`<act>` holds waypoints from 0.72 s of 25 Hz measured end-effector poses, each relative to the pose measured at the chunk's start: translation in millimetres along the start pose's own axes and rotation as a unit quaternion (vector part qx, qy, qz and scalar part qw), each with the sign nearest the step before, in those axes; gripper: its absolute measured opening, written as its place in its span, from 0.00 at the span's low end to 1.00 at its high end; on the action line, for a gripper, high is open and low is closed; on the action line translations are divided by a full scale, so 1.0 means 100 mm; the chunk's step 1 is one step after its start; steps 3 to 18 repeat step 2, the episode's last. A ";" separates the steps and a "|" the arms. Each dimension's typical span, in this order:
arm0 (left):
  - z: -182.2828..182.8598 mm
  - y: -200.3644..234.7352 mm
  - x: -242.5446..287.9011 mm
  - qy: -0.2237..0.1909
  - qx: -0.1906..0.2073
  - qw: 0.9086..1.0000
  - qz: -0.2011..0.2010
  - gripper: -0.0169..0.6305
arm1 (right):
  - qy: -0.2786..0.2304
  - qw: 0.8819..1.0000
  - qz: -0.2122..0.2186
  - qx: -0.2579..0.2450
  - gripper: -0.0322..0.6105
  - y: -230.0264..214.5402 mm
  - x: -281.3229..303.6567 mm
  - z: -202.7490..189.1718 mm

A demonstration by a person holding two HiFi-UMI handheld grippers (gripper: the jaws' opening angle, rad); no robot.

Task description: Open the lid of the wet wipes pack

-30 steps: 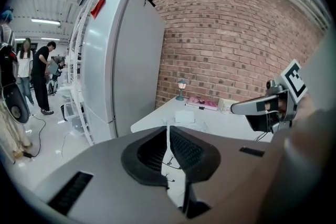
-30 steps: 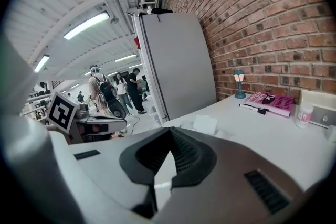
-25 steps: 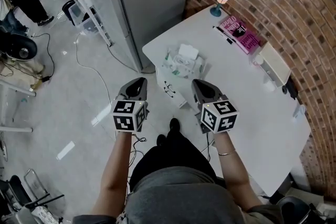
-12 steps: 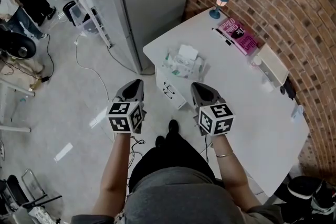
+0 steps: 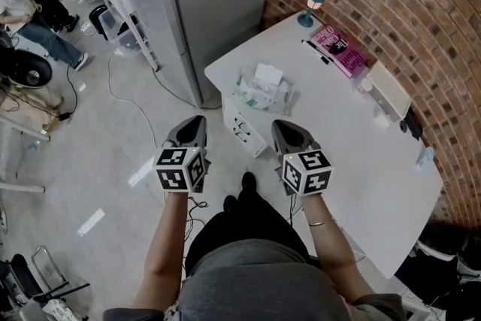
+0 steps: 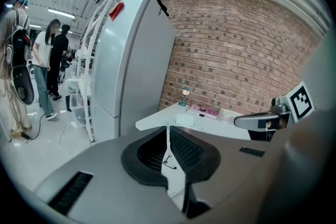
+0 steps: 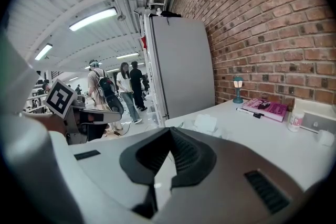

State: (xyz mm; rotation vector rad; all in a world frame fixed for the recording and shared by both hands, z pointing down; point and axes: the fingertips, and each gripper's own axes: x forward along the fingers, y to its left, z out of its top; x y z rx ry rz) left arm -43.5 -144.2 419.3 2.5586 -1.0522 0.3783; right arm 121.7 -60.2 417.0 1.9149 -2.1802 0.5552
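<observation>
Both the left tongs (image 5: 194, 119) and right tongs (image 5: 284, 125) are closed and empty, short of the surface (image 5: 353, 139). The wipes pack (image 5: 263, 89) lies by its near-left corner; prying one-handed could shove the light pack off that edge.

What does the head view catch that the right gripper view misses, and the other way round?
Only the head view: the person's shoes and the right gripper from outside, with its marker cube. Only the right gripper view: ceiling lights and its own jaws, shut on nothing. Both: the white table, wet wipes pack, pink book and small lamp.
</observation>
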 end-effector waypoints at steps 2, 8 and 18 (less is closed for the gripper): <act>0.00 0.00 -0.01 0.000 -0.001 1.000 0.000 0.08 | 0.001 1.000 0.000 0.001 0.05 0.02 -0.01 -0.01; 0.00 0.00 -0.01 0.000 -0.001 1.000 0.000 0.08 | 0.001 1.000 0.000 0.001 0.05 0.02 -0.01 -0.01; 0.00 0.00 -0.01 0.000 -0.001 1.000 0.000 0.08 | 0.001 1.000 0.000 0.001 0.05 0.02 -0.01 -0.01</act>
